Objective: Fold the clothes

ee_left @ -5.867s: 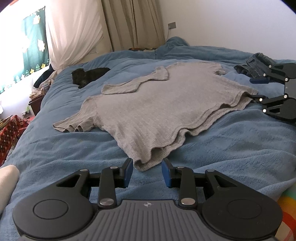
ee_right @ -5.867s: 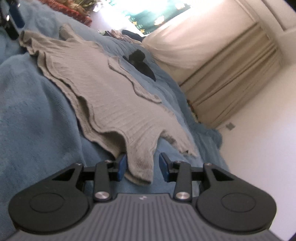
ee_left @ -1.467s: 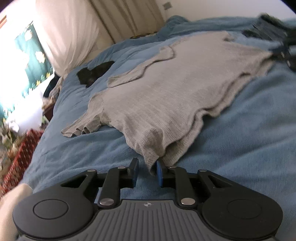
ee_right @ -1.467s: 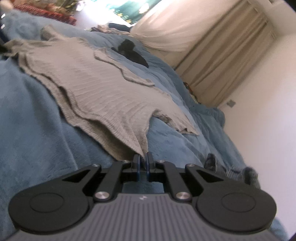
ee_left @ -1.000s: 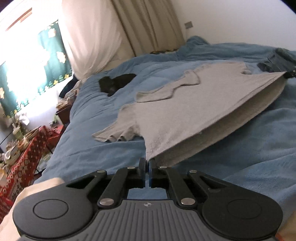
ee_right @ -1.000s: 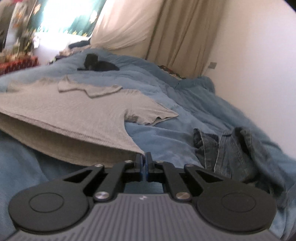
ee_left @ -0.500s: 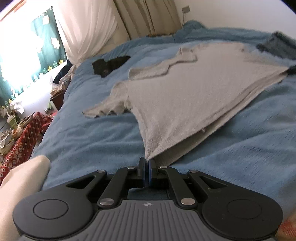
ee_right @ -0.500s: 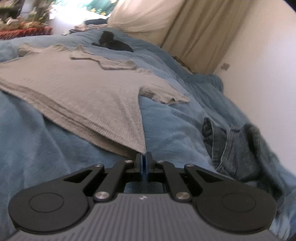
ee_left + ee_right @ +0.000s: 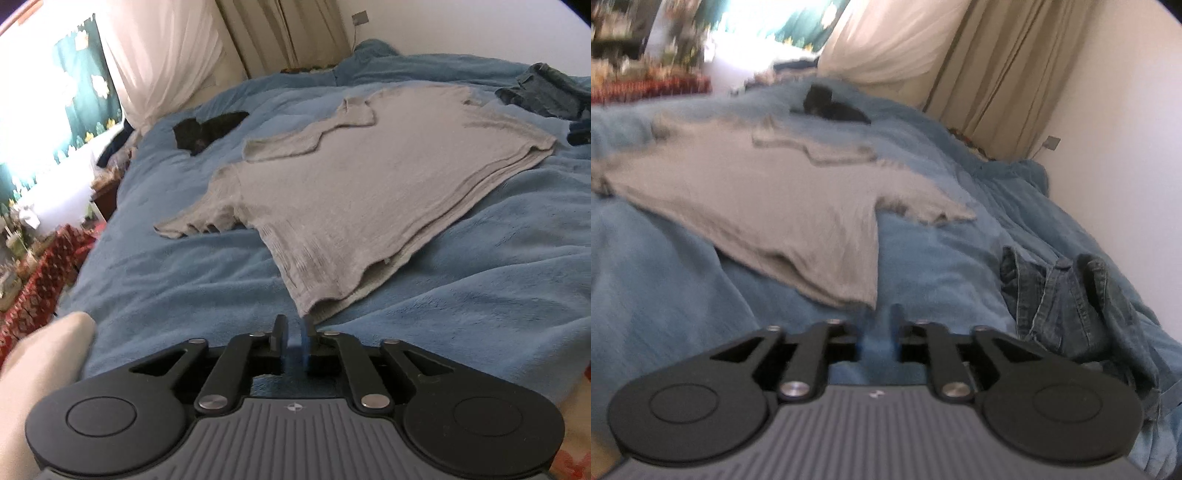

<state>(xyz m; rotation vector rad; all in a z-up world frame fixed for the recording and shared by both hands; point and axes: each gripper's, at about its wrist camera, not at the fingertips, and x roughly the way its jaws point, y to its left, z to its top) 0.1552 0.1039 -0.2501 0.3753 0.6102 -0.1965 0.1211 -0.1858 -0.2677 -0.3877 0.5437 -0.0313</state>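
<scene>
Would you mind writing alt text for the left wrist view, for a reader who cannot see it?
A grey T-shirt lies spread flat on a blue blanket, its near hem corner just ahead of the left gripper, whose jaws are opening with nothing between them. Crumpled jeans lie at far right.

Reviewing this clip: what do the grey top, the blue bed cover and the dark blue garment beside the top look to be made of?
Grey top: looks like a thin, matte ribbed knit; fine vertical lines show near the hem.
Blue bed cover: probably plush fleece; soft nap with brushed streaks, faint sheen.
Dark blue garment: likely denim; mottled indigo, pale stitched seams, stiff folds.
</scene>
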